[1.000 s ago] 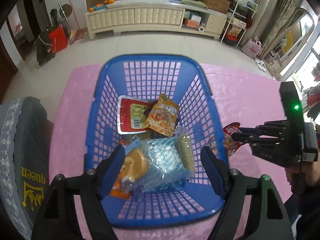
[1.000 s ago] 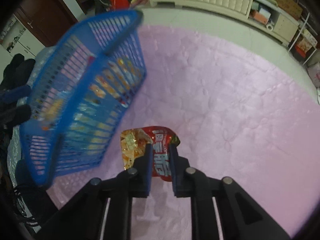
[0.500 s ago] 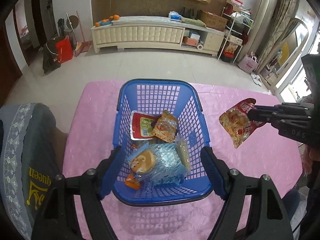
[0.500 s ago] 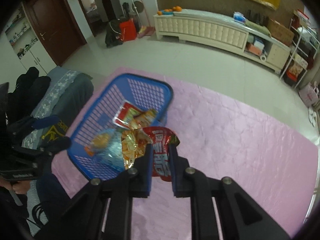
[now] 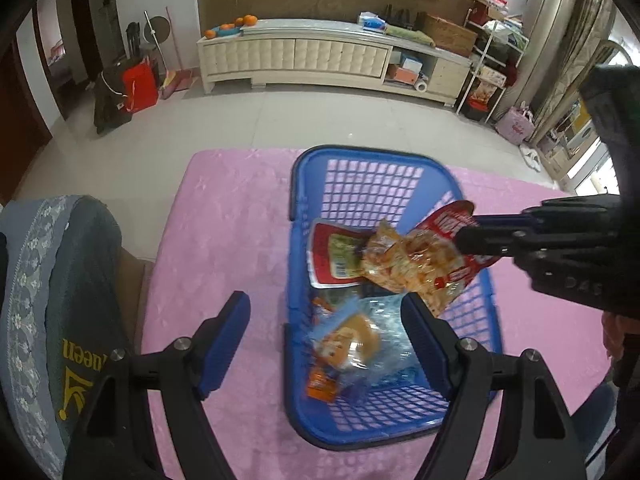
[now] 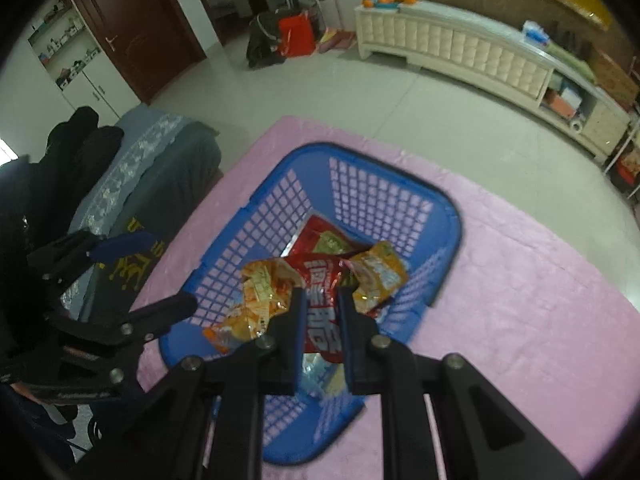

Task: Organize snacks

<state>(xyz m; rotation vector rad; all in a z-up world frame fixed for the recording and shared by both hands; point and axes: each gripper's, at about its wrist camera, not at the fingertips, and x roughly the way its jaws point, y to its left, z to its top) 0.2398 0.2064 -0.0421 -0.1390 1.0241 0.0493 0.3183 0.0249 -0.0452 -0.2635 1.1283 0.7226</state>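
A blue plastic basket stands on the pink tablecloth; it also shows in the right wrist view. It holds a red-and-green packet, an orange packet and a clear blue-wrapped snack. My right gripper is shut on a red snack bag and holds it above the basket; the bag shows in the left wrist view too. My left gripper is open and empty over the basket's near left rim.
A chair with a grey-blue cover stands left of the table. A white low cabinet runs along the far wall. A red bag and a shelf rack stand on the floor beyond.
My right gripper has carried the red snack bag left, from beside the basket to above its inside. My left gripper has shifted left and back, so the basket now lies to its right.
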